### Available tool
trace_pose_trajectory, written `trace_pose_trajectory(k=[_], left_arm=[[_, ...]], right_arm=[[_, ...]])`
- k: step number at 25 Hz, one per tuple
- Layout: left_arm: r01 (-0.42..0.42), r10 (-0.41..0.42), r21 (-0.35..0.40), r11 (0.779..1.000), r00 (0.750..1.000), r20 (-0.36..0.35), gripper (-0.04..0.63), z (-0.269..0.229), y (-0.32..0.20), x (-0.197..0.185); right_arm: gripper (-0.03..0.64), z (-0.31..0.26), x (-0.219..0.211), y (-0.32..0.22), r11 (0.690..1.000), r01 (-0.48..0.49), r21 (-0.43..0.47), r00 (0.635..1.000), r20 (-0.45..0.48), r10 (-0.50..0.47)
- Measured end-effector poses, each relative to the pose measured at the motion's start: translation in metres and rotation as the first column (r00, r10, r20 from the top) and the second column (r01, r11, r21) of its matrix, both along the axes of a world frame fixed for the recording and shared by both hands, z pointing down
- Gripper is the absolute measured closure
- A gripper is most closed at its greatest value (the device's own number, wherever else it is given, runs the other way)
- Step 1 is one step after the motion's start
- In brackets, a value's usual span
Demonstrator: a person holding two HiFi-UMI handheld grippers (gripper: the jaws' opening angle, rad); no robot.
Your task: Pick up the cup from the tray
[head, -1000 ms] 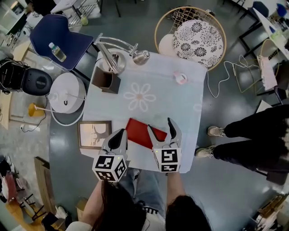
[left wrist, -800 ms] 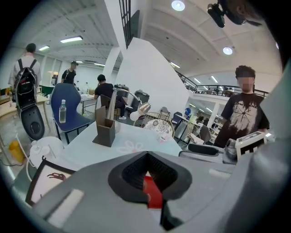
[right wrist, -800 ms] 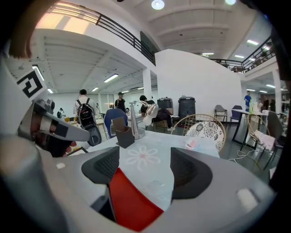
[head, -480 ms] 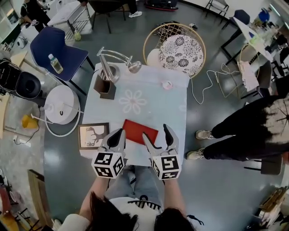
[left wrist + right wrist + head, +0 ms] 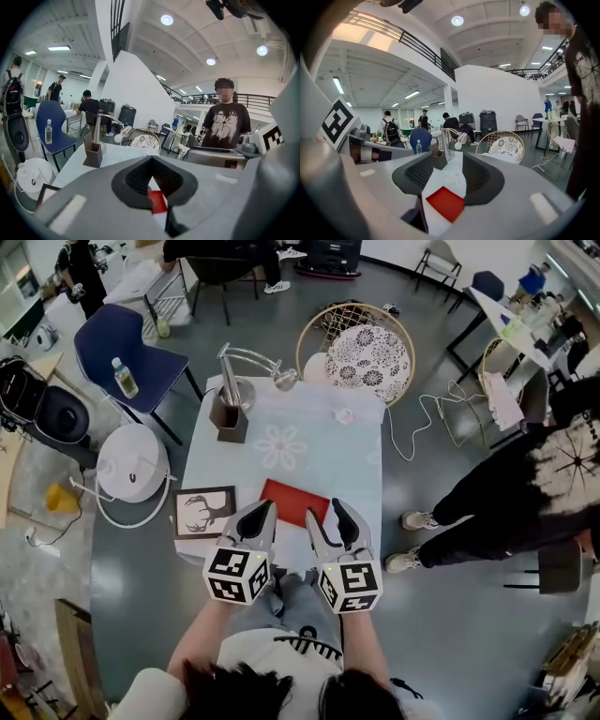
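A flat red tray (image 5: 292, 502) lies on the near part of the pale flower-print table (image 5: 309, 451), and nothing shows on it. A small pink and white cup (image 5: 345, 415) stands far off near the table's back right. Both grippers hang at the near edge, short of the tray. My left gripper (image 5: 262, 510) (image 5: 151, 161) looks shut, with only a thin slit showing the tray (image 5: 157, 201). My right gripper (image 5: 324, 510) (image 5: 447, 161) is open and has just been closing with nothing between its jaws; the tray (image 5: 446, 203) shows through the gap.
A desk lamp (image 5: 246, 367) and a brown holder (image 5: 228, 418) stand at the table's back left. A framed deer picture (image 5: 204, 512) lies at the left edge. A wicker chair (image 5: 361, 343), a blue chair (image 5: 117, 348) and a standing person (image 5: 506, 493) surround the table.
Both grippers have risen and drawn back from over the tray toward the table's near edge. The right jaws have narrowed. The table looks smaller and farther below.
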State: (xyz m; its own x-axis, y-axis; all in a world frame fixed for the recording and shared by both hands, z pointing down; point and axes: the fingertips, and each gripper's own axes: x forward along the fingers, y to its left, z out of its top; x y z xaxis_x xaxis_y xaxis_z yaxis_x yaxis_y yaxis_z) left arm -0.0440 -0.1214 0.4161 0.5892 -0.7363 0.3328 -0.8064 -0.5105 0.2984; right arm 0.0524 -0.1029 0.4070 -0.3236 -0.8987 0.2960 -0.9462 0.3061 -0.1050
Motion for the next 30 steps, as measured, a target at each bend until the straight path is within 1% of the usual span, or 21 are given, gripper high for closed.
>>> trace_pose_trajectory(k=[1,2,4,7,8,11,13,22,26,30], left_arm=[[0.000,0.000,0.005,1.000,1.000,-0.010,0.595,-0.005,0.003,0.000],[0.001,-0.001,0.010,1.000,1.000,-0.026,0.595,-0.012,0.006,0.000],[0.001,0.001,0.032,0.999,0.998,-0.056,0.595,-0.026,0.011,0.001],[-0.002,0.006,0.066,0.998,0.998,-0.058,0.595,-0.038,0.015,-0.001],[-0.001,0.006,0.069,0.998,0.998,-0.061,0.595,-0.040,0.016,-0.002],[0.011,-0.007,0.051,0.999,0.997,-0.074,0.595,-0.039,0.020,-0.005],[0.023,-0.020,0.045,0.999,0.997,-0.070,0.595,-0.038,0.022,-0.007],[0.017,-0.011,0.067,0.998,0.996,-0.091,0.595,-0.049,0.026,-0.014],[0.023,-0.018,0.072,0.997,0.997,-0.071,0.594,-0.047,0.026,-0.021],[0.012,-0.008,0.070,0.998,0.998,-0.066,0.595,-0.044,0.028,-0.022]], right_arm=[[0.430,-0.003,0.001,0.003,1.000,-0.013,-0.005,1.000,0.013,0.013],[0.465,-0.007,0.002,0.006,1.000,-0.026,-0.008,0.999,0.023,0.026],[0.514,-0.014,0.004,0.012,0.999,-0.049,-0.003,0.999,0.021,0.049],[0.581,-0.022,0.004,0.018,0.997,-0.076,0.013,0.997,0.023,0.075],[0.594,-0.023,0.003,0.020,0.997,-0.076,0.014,0.997,0.014,0.076],[0.595,-0.020,-0.003,0.027,0.998,-0.052,-0.021,0.997,-0.049,0.051],[0.595,-0.021,-0.007,0.030,0.998,-0.044,-0.038,0.997,-0.071,0.041],[0.595,-0.033,-0.021,0.032,0.999,-0.048,-0.014,0.994,-0.103,0.047],[0.595,-0.033,-0.030,0.032,0.999,-0.038,-0.007,0.993,-0.112,0.037],[0.595,-0.032,-0.032,0.033,0.999,-0.044,-0.006,0.994,-0.104,0.043]])
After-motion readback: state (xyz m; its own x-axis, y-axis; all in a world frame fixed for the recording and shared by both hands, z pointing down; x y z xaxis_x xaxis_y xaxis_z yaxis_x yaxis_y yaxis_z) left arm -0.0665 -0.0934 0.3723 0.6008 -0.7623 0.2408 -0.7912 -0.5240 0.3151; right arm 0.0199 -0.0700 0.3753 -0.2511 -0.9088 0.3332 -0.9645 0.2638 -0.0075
